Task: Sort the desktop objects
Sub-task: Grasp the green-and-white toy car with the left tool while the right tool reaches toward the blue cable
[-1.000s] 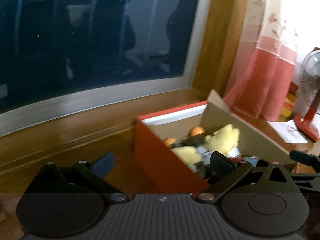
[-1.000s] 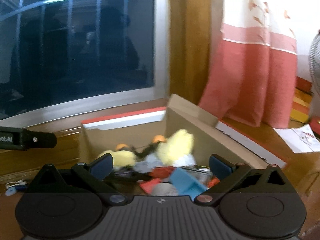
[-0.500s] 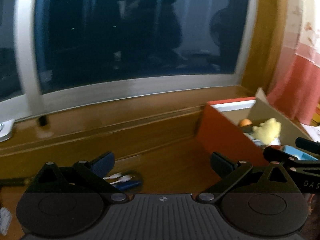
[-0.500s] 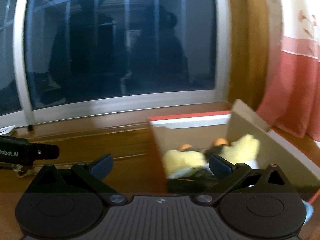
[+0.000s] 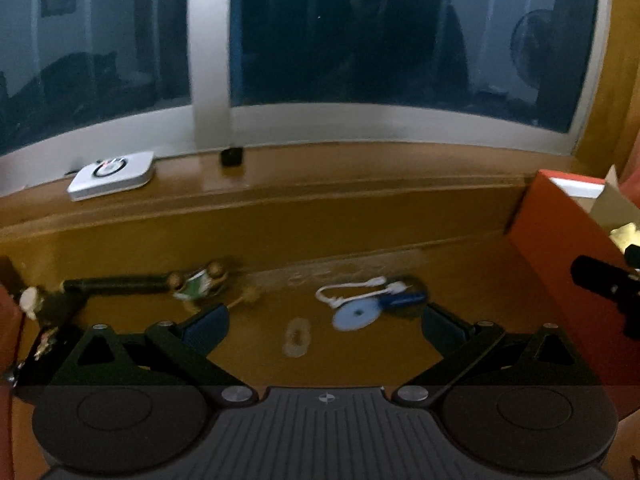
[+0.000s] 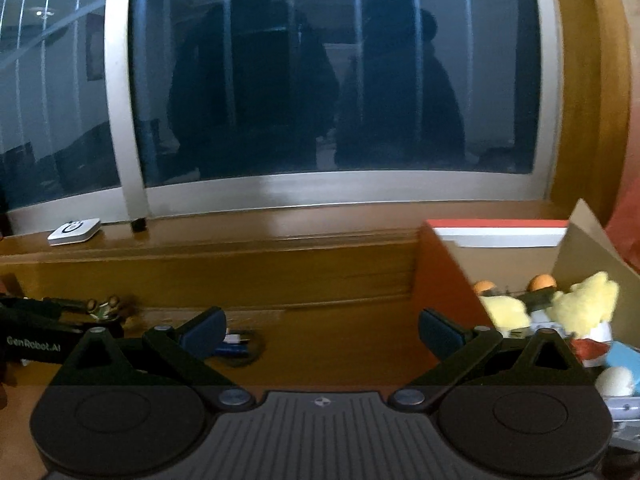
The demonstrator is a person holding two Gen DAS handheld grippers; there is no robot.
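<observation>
My left gripper (image 5: 326,322) is open and empty above the wooden desk (image 5: 280,240). Ahead of it lie a blue disc with a white cord and a dark blue stick (image 5: 370,304), a small clear ring (image 5: 297,336), and a green-and-brown trinket (image 5: 200,282) beside a long dark rod (image 5: 116,283). My right gripper (image 6: 322,330) is open and empty too. The red cardboard box (image 6: 444,280) stands to its right, holding yellow plush toys (image 6: 584,306), orange balls and other items. The same box (image 5: 560,240) shows at the right edge of the left wrist view.
A white flat device (image 5: 110,174) and a small black block (image 5: 232,157) sit on the window sill below the dark window (image 6: 320,80). More small clutter (image 5: 40,312) lies at the desk's far left. The left gripper's body (image 6: 32,338) shows at the left of the right wrist view.
Both grippers have swung left, away from the red box. The box has slid to the right edge of each view, and the loose items on the desk have come into sight.
</observation>
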